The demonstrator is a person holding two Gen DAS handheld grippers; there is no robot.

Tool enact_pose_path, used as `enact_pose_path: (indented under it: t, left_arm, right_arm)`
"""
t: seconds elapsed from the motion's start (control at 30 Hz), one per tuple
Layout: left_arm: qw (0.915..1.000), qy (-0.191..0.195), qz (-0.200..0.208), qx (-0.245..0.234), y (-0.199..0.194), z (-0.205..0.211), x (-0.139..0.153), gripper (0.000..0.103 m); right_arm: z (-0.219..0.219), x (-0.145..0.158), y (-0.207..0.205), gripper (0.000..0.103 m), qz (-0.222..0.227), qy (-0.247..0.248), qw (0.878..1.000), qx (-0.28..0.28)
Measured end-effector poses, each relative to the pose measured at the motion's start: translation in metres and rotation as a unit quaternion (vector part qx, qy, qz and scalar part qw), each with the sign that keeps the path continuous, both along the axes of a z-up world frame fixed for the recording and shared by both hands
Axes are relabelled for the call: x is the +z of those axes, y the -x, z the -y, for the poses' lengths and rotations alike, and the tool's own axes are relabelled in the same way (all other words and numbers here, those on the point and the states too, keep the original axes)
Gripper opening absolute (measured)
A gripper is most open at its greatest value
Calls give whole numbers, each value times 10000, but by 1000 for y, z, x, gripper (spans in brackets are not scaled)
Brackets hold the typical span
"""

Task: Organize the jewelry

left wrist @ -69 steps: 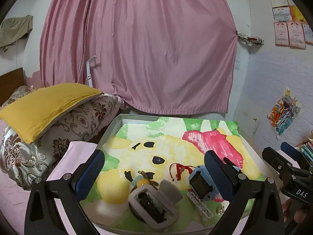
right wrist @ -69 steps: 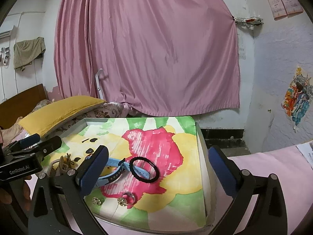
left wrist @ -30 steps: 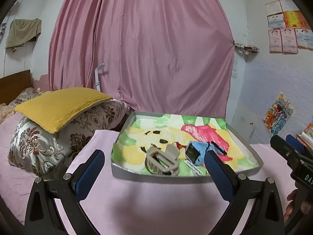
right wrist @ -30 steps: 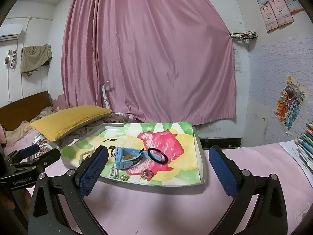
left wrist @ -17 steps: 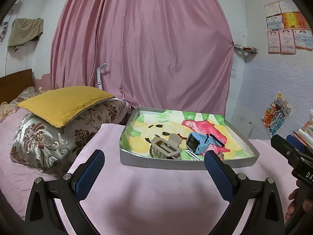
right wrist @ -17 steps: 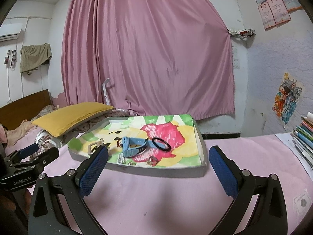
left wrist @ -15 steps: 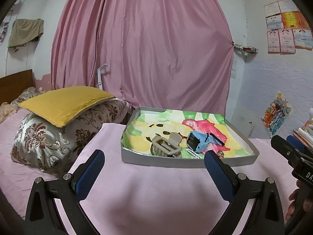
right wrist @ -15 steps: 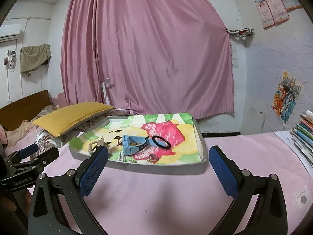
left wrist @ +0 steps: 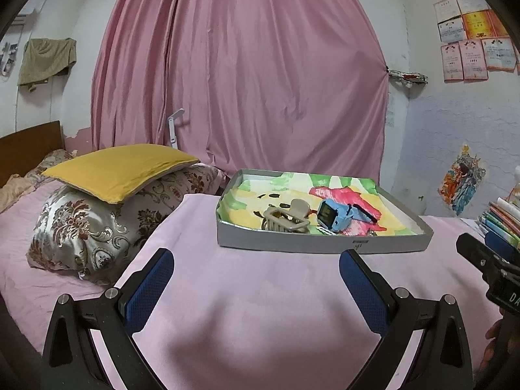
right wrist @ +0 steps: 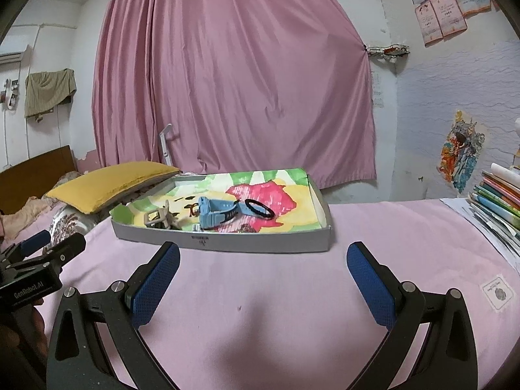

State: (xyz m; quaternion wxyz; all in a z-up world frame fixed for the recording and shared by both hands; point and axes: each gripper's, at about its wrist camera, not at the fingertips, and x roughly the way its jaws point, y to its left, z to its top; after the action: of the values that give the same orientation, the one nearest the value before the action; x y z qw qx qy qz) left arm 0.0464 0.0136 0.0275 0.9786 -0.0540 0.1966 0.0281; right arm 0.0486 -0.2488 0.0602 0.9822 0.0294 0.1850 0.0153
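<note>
A grey tray (left wrist: 312, 245) with a painted lining sits on the pink bedsheet; it also shows in the right wrist view (right wrist: 260, 243). In it lie a beige hair claw (left wrist: 286, 219), a blue watch (left wrist: 334, 213), a black ring-shaped band (right wrist: 259, 209) and small silver pieces (right wrist: 244, 227). The claw (right wrist: 159, 218) and watch (right wrist: 216, 216) show in the right wrist view too. My left gripper (left wrist: 255, 287) is open and empty, well short of the tray. My right gripper (right wrist: 263, 278) is open and empty, also short of the tray.
A yellow cushion (left wrist: 120, 170) on a patterned pillow (left wrist: 97, 227) lies left of the tray. A stack of books (right wrist: 497, 198) stands at the right. A pink curtain (left wrist: 240, 81) hangs behind. A small label (right wrist: 496, 292) lies on the sheet.
Both grippers have pulled back from over the tray, which now sits farther away. Both stay open and empty. The tray's contents have not moved.
</note>
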Motion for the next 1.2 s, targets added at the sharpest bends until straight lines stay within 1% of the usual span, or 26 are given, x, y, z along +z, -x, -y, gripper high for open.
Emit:
enact_pose_path:
  t: [0.1, 0.53, 0.8, 1.0, 1.2]
  left_arm:
    - [10000, 52, 10, 45, 5, -2, -5, 102]
    - [9999, 5, 8, 152, 18, -3, -22, 102]
    - [9998, -92, 134, 146, 22, -1, -22, 102]
    - [9996, -170, 165, 135, 24, 1, -23, 102]
    - [9996, -167, 167, 139, 25, 1, -22, 102]
  right_arm:
    - [-2, -4, 5, 101, 20, 35, 10000, -14]
    - [-3, -15, 16, 101, 89, 128, 9999, 8]
    - [0, -21, 18, 101, 98, 64, 9999, 7]
    - [0, -23, 17, 101, 91, 34, 9999, 36]
    - [2, -24, 16, 101, 73, -42, 10000, 48]
